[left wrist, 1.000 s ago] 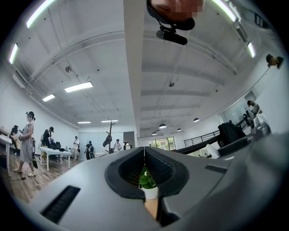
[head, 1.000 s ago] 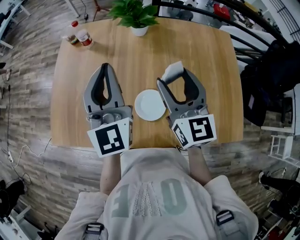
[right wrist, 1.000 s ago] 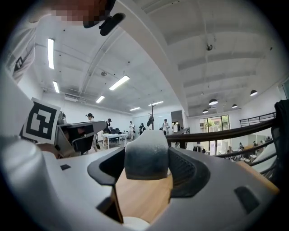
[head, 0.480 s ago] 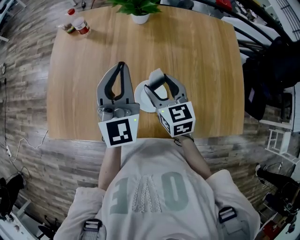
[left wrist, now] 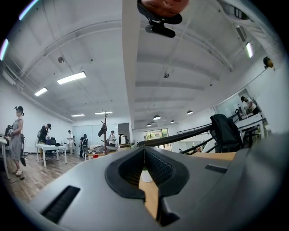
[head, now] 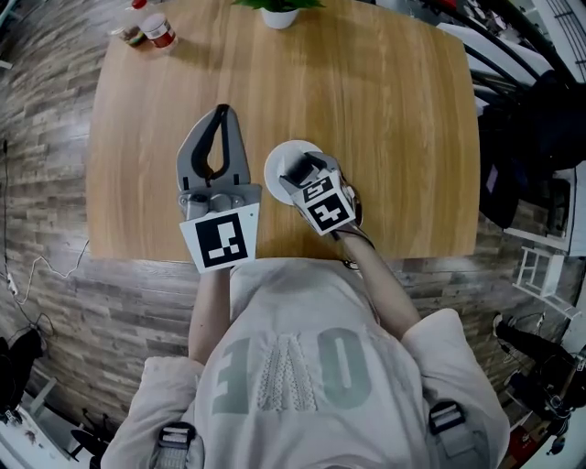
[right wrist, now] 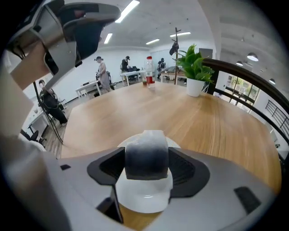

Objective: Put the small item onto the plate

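A small white plate (head: 276, 161) lies on the wooden table (head: 385, 119) near its front edge. My right gripper (head: 298, 170) is tilted steeply down over the plate, shut on the small item (head: 297, 167), a pale grey-white block. In the right gripper view the small item (right wrist: 145, 153) sits clamped between the jaws of the right gripper (right wrist: 145, 159), right above the plate (right wrist: 144, 199); contact with the plate cannot be told. My left gripper (head: 220, 113) hovers left of the plate, shut and empty. In the left gripper view, the left gripper (left wrist: 144, 151) shows its tips meeting.
A potted plant (head: 279, 13) stands at the table's far edge, and two small bottles (head: 154, 31) at the far left corner. The plant (right wrist: 195, 76) and a bottle (right wrist: 149, 71) also show in the right gripper view. Dark chairs stand to the right.
My right gripper has swung left and tipped down with the small item, from beside the plate to over it. The left gripper shifted a little but stays shut.
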The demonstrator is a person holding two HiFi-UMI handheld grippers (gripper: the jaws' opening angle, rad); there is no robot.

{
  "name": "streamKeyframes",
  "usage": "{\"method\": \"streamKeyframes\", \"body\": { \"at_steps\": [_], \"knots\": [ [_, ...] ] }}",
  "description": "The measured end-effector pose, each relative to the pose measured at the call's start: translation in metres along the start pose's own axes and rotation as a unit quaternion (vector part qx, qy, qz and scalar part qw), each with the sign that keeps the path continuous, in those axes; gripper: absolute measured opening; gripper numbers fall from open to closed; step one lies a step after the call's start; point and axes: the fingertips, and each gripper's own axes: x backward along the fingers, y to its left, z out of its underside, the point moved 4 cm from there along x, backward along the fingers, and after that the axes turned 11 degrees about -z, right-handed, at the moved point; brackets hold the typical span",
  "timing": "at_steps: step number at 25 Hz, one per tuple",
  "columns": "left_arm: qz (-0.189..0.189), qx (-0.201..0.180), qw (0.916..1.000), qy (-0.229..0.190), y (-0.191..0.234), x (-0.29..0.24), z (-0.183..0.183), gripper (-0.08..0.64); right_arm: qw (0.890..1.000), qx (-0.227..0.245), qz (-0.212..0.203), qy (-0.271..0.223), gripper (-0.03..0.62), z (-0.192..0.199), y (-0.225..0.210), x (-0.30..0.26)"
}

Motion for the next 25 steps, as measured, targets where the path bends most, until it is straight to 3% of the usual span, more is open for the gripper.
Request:
{"method": "streamKeyframes", "body": {
  "at_steps": [9,25],
  "knots": [
    [-0.008,0.001,0.9998,0.019,0.005,0.003,0.012,0.009,0.996,0.012,-0.008,0.088,0.308,0.022,-0.002,-0.013],
    [-0.012,-0.002,0.9996,0.024,0.01,0.001,0.012,0.009,0.998,0.01,-0.013,0.069,0.31,0.022,-0.004,-0.018]
  ]
}}
